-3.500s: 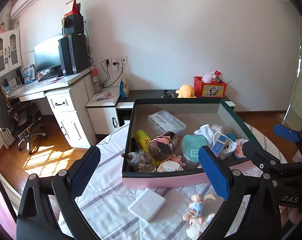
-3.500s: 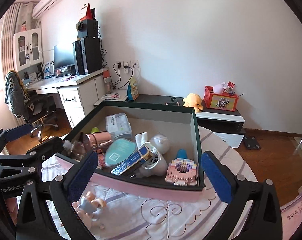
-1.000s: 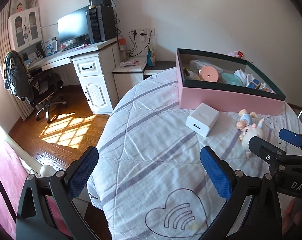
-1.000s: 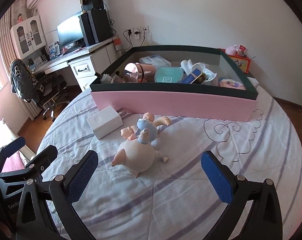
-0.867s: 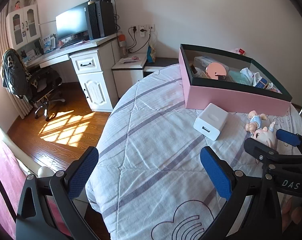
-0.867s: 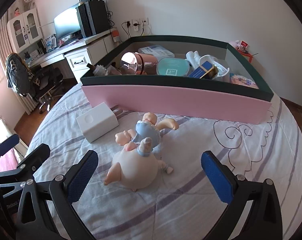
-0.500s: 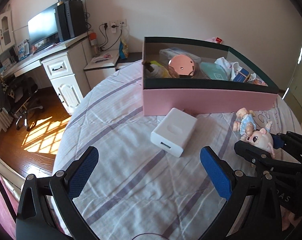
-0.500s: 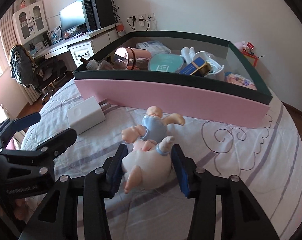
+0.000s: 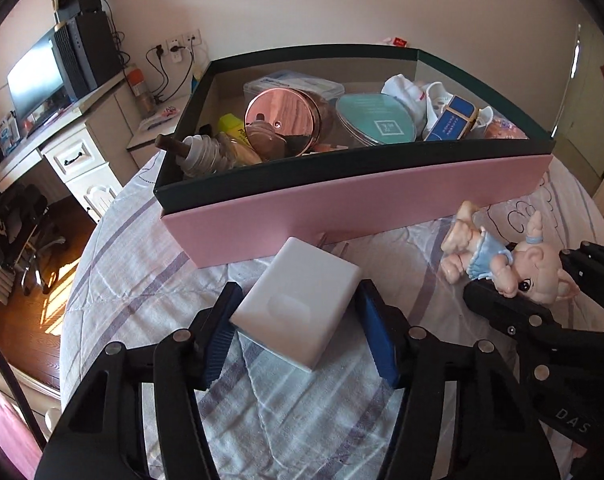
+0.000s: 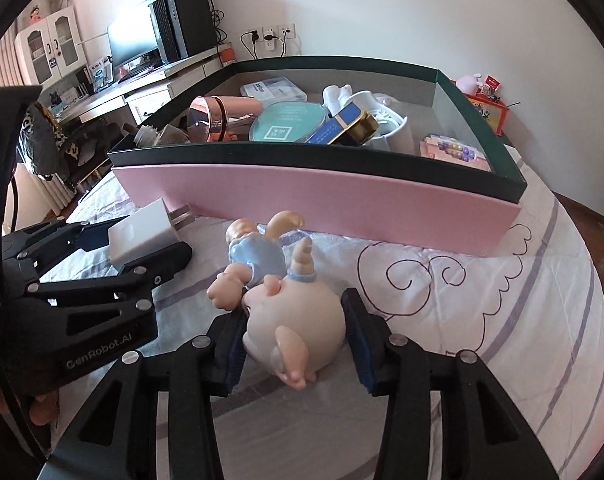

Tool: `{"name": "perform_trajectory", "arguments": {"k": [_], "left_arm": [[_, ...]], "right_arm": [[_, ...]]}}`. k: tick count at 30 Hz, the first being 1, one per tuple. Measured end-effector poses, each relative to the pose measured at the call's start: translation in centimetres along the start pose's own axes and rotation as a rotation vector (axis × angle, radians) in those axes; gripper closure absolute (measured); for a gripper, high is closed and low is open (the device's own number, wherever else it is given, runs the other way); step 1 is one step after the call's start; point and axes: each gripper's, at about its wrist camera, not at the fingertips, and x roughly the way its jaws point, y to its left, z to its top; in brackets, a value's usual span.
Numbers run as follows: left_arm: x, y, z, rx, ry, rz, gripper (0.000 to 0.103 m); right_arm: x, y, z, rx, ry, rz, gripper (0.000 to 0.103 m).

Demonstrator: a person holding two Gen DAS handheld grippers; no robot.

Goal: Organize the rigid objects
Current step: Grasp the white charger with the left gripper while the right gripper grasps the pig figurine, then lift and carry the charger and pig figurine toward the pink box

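White charger is being closed on by the left gripper; right gripper is clamping the pig doll near the pink box.

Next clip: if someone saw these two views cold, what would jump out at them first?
Probably the pink pig figurine lying on the striped bedspread, clamped in the right gripper. Beside it, the left gripper is closing around a white charger block. Behind both stands the pink box with a dark green rim, crowded with odds and ends, including a shiny rose-gold can.
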Motion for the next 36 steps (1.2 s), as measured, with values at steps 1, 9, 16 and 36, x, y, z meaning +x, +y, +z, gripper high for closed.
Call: {"name": "perform_trajectory", "arguments": {"k": [1,9,16,36], "left_arm": [[-0.2,0.0,-0.1,0.002,-0.003,0.006,0.043],[-2.2,0.1,-1.7,-0.035,-0.019,0.03,0.044],[-6.8,-0.1,-4.2,-0.119,-0.103,0.022,0.044],[-32.0,-3.8,-9.0,-0.196,-0.607,0.102,0.043]], "right_arm": [[0.1,0.2,0.2,-0.004,-0.001,0.0,0.057],[-0.4,0.1,0.0,-0.011,-0.026,0.078,0.058],[-5.4,-0.6,-2.2,0.055,-0.154,0.097,0.058],[-29.3,6.1,-6.5,-0.053,-0.654,0.0,0.057]]}}
